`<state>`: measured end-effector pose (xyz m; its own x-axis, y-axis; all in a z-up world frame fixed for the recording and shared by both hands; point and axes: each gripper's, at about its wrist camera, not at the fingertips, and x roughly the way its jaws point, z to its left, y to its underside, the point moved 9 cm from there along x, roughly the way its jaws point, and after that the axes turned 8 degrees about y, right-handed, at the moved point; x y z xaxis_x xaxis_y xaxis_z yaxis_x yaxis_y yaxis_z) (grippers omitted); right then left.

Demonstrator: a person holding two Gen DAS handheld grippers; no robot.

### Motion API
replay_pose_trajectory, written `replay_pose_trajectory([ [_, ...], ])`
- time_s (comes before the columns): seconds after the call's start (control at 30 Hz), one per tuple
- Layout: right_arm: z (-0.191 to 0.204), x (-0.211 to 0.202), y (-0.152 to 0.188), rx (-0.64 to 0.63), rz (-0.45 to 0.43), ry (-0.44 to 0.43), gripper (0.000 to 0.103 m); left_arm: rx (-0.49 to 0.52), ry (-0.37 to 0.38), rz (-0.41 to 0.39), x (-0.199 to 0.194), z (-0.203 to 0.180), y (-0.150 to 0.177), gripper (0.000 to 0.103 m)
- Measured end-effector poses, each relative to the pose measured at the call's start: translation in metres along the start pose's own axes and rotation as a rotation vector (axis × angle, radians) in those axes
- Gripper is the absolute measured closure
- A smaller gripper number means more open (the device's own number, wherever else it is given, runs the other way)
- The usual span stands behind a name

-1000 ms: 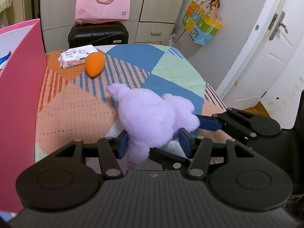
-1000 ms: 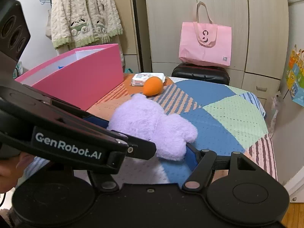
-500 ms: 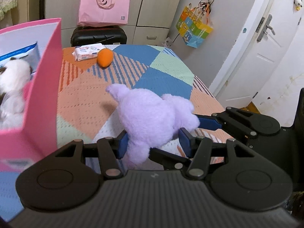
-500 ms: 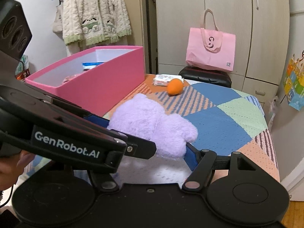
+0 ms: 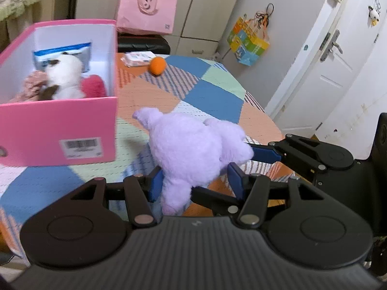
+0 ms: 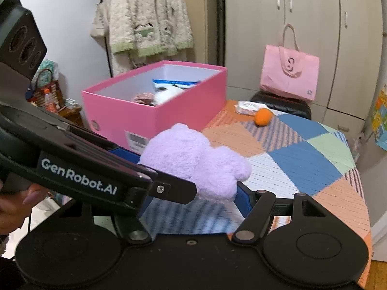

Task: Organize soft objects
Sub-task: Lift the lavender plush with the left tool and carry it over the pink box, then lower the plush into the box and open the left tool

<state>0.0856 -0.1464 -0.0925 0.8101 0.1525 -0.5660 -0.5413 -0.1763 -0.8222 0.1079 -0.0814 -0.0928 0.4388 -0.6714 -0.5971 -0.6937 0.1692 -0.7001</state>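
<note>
Left wrist view shows the pink box (image 5: 58,130) at the table's (image 5: 212,101) left edge, then the purple plush (image 5: 193,154) lifted over its near edge, clamped by both left gripper (image 5: 193,181) and right gripper (image 6: 193,193).

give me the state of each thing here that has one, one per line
purple plush toy: lifted off the bed, gripped from both sides
left gripper: shut on the toy
right gripper: shut on the toy
pink box: open, holding soft toys and a blue packet
orange plush: lying on the bedspread
wipes pack: lying flat on the bedspread
door: closed
</note>
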Motion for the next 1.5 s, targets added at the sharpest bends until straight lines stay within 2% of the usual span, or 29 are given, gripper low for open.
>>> replay_pose_trajectory([
  [0.2,0.032,-0.015,-0.017,-0.05,-0.06,-0.022,0.029,0.013,-0.035,-0.053,-0.038,0.005,0.0,0.049],
  [0.4,0.056,-0.021,-0.047,-0.113,-0.127,-0.046,0.027,0.024,-0.063,-0.108,-0.071,0.016,-0.016,0.049],
  [0.63,0.08,-0.002,-0.088,-0.152,-0.189,-0.073,0.027,0.009,-0.116,-0.182,-0.094,0.048,-0.048,0.049],
  [0.77,0.092,0.022,-0.111,-0.151,-0.198,-0.092,0.027,-0.013,-0.144,-0.196,-0.096,0.075,-0.07,0.049],
  [1.0,0.097,0.072,-0.142,-0.126,-0.169,-0.138,0.027,-0.061,-0.182,-0.193,-0.083,0.124,-0.106,0.048],
  [1.2,0.099,0.12,-0.155,-0.112,-0.094,-0.17,0.027,-0.135,-0.191,-0.158,-0.062,0.167,-0.121,0.048],
  [1.4,0.101,0.157,-0.154,-0.087,-0.007,-0.21,0.027,-0.228,-0.185,-0.108,-0.042,0.201,-0.121,0.047],
  [1.5,0.107,0.17,-0.15,-0.098,0.042,-0.234,0.027,-0.241,-0.197,-0.089,-0.037,0.209,-0.115,0.046],
])
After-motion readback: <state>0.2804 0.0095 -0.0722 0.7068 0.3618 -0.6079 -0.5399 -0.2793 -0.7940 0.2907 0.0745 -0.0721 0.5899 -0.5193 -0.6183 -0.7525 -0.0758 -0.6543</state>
